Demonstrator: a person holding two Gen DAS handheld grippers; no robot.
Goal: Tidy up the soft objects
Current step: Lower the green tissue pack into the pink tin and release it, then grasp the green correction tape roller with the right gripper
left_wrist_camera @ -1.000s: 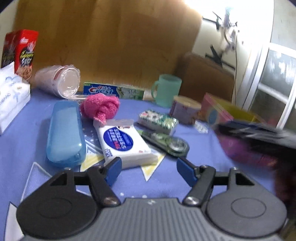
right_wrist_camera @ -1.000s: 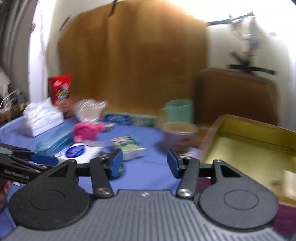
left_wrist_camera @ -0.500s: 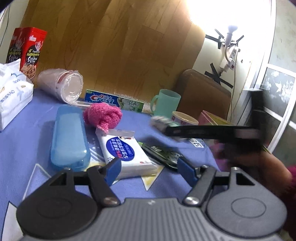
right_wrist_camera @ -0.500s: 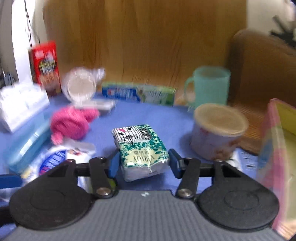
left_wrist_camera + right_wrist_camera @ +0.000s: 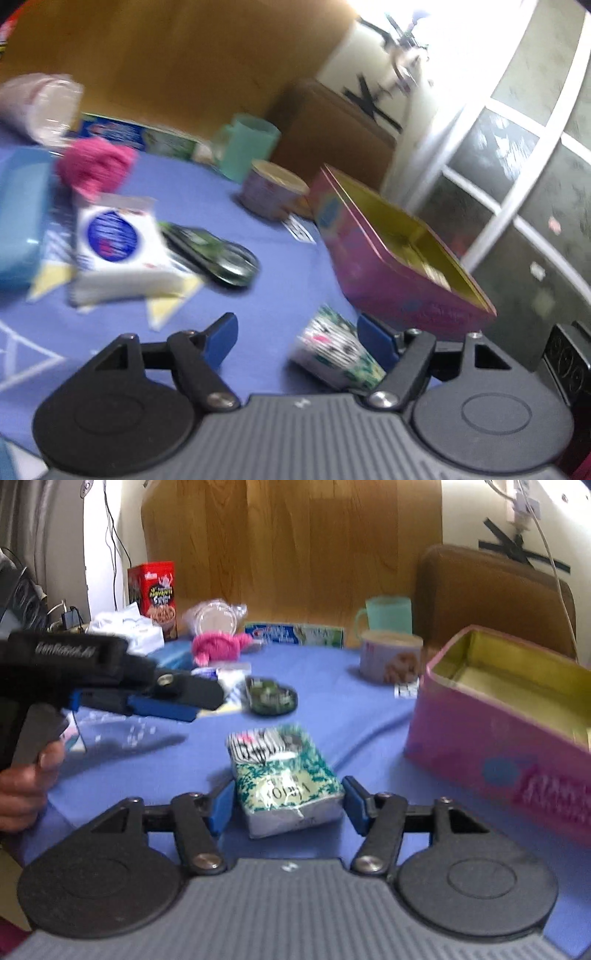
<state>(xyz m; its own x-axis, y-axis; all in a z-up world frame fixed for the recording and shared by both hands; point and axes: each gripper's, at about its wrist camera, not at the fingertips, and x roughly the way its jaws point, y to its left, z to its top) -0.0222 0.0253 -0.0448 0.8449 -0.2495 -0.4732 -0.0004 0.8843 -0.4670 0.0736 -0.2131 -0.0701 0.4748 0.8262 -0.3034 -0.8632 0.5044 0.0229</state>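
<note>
Green-and-white film wrap on tissue pack (image 5: 284, 779): thin plastic, glossy, likely a little slippery. Judged light, soft and compressible; corners crumple, nothing fragile. Best taken across the two long sides near mid-length, with moderate squeeze so the film dimples without tearing. End faces poorer: crimped seals, less flat bearing.

Position, right wrist view: pack flat on blue worktop (image 5: 332, 709), long axis running away from the camera, near end sitting between the fingers of right hand-held gripper (image 5: 288, 805). Blue pads (image 5: 354, 805) parted a bit wider than the pack. Left pad apparently at or just touching the pack's side; narrow gap visible at the right pad. No squeeze mark on the wrap, so not gripped. Pack resting on the cloth, not lifted.

Pink tin (image 5: 509, 716) open-topped, just right of the pack and slightly beyond it, yellow interior showing; presumed destination, as a judgement only.

Left wrist view blurred. Left hand-held gripper (image 5: 297, 334) wide open, nothing between its fingers; tissue pack (image 5: 334, 352) low in that view, close beside its right finger. Same gripper visible in the right wrist view at the left, raised off the cloth, well to the left of the pack.

Other soft items farther back: pink knit ball (image 5: 218, 646), white-and-blue wipes pack (image 5: 114, 240). Both untouched.
</note>
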